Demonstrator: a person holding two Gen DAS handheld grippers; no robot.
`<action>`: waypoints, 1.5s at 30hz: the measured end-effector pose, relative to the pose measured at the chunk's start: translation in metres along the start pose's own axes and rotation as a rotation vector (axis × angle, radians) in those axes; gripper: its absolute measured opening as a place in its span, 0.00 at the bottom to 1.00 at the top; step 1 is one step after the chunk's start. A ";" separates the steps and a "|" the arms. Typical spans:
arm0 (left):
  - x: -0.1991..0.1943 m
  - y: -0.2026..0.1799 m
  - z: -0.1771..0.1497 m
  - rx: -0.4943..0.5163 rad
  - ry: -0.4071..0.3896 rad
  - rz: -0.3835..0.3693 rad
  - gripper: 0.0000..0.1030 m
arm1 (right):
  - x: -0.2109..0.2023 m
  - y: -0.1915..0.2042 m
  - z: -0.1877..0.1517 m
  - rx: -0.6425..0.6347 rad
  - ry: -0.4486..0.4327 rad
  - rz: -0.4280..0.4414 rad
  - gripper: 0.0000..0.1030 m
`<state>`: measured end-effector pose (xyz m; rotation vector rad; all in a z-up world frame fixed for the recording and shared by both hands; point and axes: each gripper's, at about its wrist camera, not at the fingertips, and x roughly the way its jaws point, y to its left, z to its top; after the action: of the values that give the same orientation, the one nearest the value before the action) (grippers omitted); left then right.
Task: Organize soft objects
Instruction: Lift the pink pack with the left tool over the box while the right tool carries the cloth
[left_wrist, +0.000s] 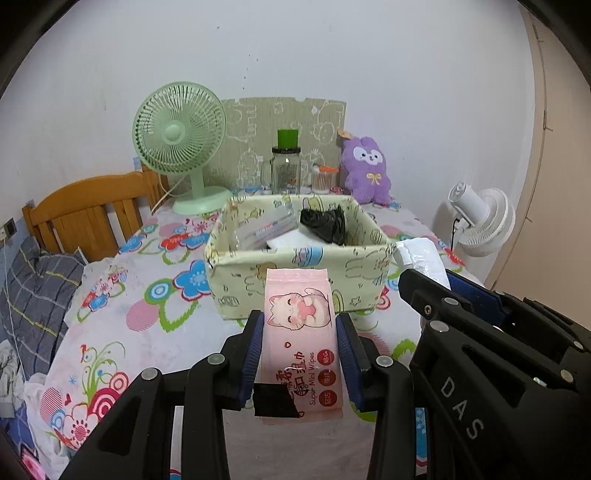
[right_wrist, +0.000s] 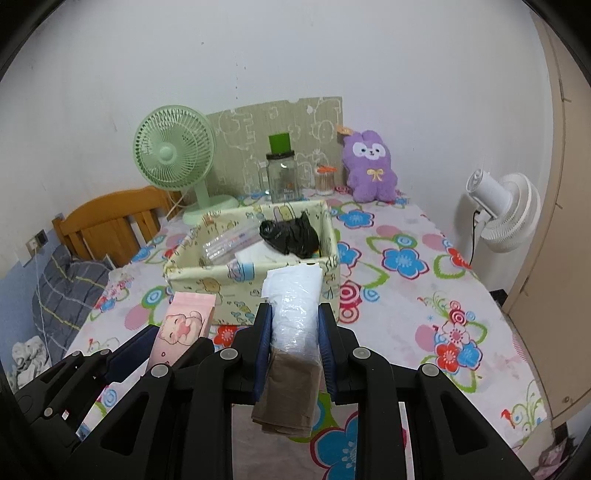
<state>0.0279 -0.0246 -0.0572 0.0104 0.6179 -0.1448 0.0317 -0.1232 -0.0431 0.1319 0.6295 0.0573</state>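
Left gripper (left_wrist: 300, 328) clamps pink "Super Mini Wipes" cat-print packet (left_wrist: 300, 332); right gripper (right_wrist: 294, 332) clamps clear plastic-wrapped white-and-brown bundle (right_wrist: 293, 317). Both just before pale-yellow cartoon-print fabric box (left_wrist: 295, 275).

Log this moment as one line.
left hand-held gripper: holds wipes | right hand-held gripper: holds tissue pack | box: ahead

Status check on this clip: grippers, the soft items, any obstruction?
Left gripper shut on pink wipes pack. Right gripper shut on clear plastic packet. Fabric bin just ahead, open, partly filled; path clear.
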 end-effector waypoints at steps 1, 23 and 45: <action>-0.002 0.000 0.002 0.001 -0.003 0.002 0.39 | -0.002 0.000 0.002 0.000 -0.004 0.000 0.27; -0.045 -0.002 0.045 0.020 -0.121 0.016 0.39 | -0.047 0.009 0.048 -0.015 -0.115 0.002 0.27; -0.017 0.005 0.069 0.003 -0.126 0.013 0.39 | -0.010 0.012 0.078 -0.018 -0.103 0.005 0.27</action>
<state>0.0543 -0.0207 0.0090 0.0080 0.4914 -0.1325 0.0691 -0.1202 0.0271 0.1180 0.5260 0.0609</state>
